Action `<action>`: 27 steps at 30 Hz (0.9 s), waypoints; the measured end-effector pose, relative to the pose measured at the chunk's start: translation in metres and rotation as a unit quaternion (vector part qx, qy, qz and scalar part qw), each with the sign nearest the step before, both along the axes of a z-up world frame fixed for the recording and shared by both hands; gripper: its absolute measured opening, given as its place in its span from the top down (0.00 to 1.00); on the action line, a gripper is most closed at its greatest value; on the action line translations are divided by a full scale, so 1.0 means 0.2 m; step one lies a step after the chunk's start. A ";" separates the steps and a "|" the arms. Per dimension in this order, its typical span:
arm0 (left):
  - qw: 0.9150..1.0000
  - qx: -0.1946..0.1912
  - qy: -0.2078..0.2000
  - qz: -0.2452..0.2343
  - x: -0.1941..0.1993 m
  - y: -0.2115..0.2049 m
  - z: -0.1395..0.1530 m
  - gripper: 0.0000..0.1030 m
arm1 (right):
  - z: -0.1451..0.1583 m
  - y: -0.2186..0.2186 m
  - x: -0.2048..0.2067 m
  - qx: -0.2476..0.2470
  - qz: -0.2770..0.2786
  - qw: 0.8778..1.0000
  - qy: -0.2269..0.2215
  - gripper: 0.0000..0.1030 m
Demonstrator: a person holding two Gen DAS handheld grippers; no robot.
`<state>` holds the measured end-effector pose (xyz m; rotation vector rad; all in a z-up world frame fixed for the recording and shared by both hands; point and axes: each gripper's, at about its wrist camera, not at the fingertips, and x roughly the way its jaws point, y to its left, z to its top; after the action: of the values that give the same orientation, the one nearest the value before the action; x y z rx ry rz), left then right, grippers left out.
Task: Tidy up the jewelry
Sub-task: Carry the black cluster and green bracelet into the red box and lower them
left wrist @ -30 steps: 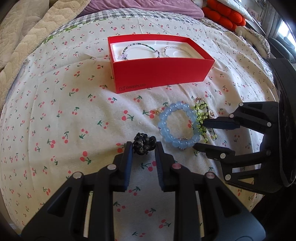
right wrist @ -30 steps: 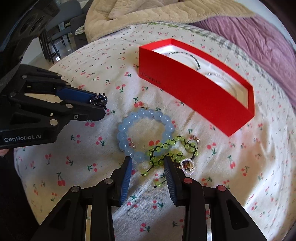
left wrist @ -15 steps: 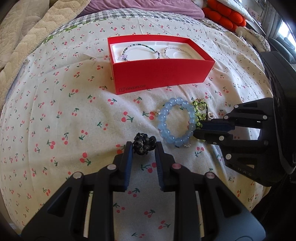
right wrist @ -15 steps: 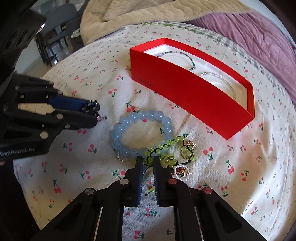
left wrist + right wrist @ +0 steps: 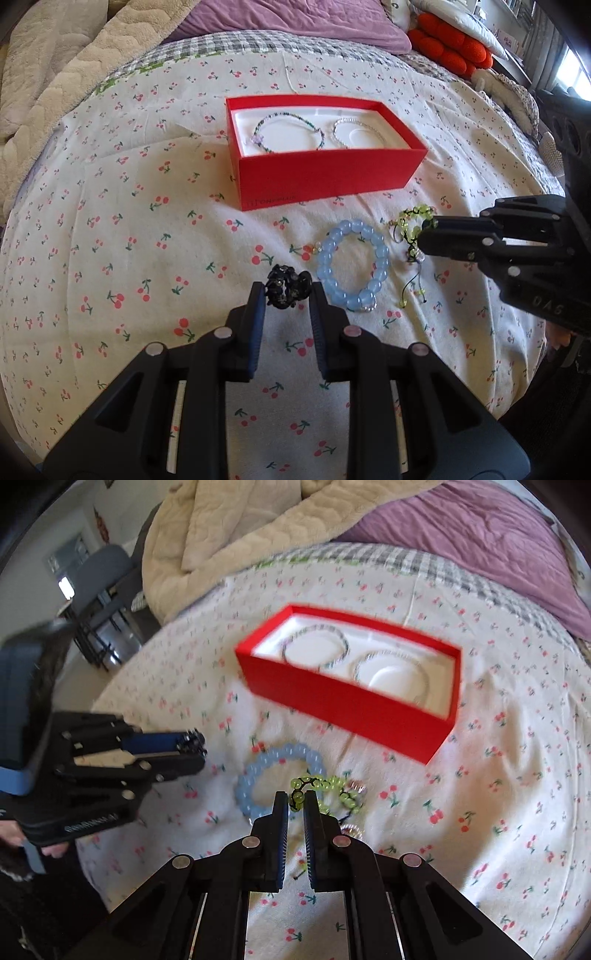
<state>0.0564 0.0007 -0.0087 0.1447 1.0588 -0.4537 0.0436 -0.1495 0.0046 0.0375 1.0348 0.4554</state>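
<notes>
Both claws (image 5: pixel 287 293) (image 5: pixel 295 798) clamped, angled down

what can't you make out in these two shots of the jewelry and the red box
- Right wrist view: the red box and its two bracelets are motion-blurred; bead detail unreadable.
- Right wrist view: the right gripper hides part of the green bead bracelet.
- Left wrist view: the small charm beside it is too small to identify.

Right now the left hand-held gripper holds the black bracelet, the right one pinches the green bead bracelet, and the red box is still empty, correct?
Not quite: the red box already holds two bracelets, as the left wrist view shows. The grips are right.
</notes>
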 end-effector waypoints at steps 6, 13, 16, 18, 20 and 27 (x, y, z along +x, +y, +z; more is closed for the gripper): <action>1.000 -0.011 -0.018 0.002 0.04 -0.01 0.09 0.75 | 0.14 -0.05 0.01 0.030 -0.019 0.999 -0.023 0.95; 0.999 -0.033 -0.032 0.011 0.10 -0.03 0.19 0.75 | 0.26 -0.08 0.04 0.050 -0.029 0.997 -0.044 0.95; 0.998 -0.043 -0.039 0.018 0.14 -0.03 0.24 0.75 | 0.30 -0.09 0.06 0.061 -0.037 0.996 -0.050 0.95; 0.998 -0.052 -0.041 0.022 0.16 -0.03 0.26 0.75 | 0.33 -0.10 0.08 0.067 -0.042 0.995 -0.055 0.95; 0.997 -0.063 -0.043 0.029 0.20 -0.03 0.29 0.75 | 0.36 -0.11 0.10 0.075 -0.049 0.994 -0.061 0.95; 0.994 -0.089 -0.048 0.041 0.29 -0.07 0.31 0.75 | 0.45 -0.16 0.18 0.098 -0.078 0.989 -0.082 0.95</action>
<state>0.1141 -0.0131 0.0541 -0.0355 0.9222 -0.4606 0.0786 -0.1821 0.0945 0.2509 0.8162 0.4097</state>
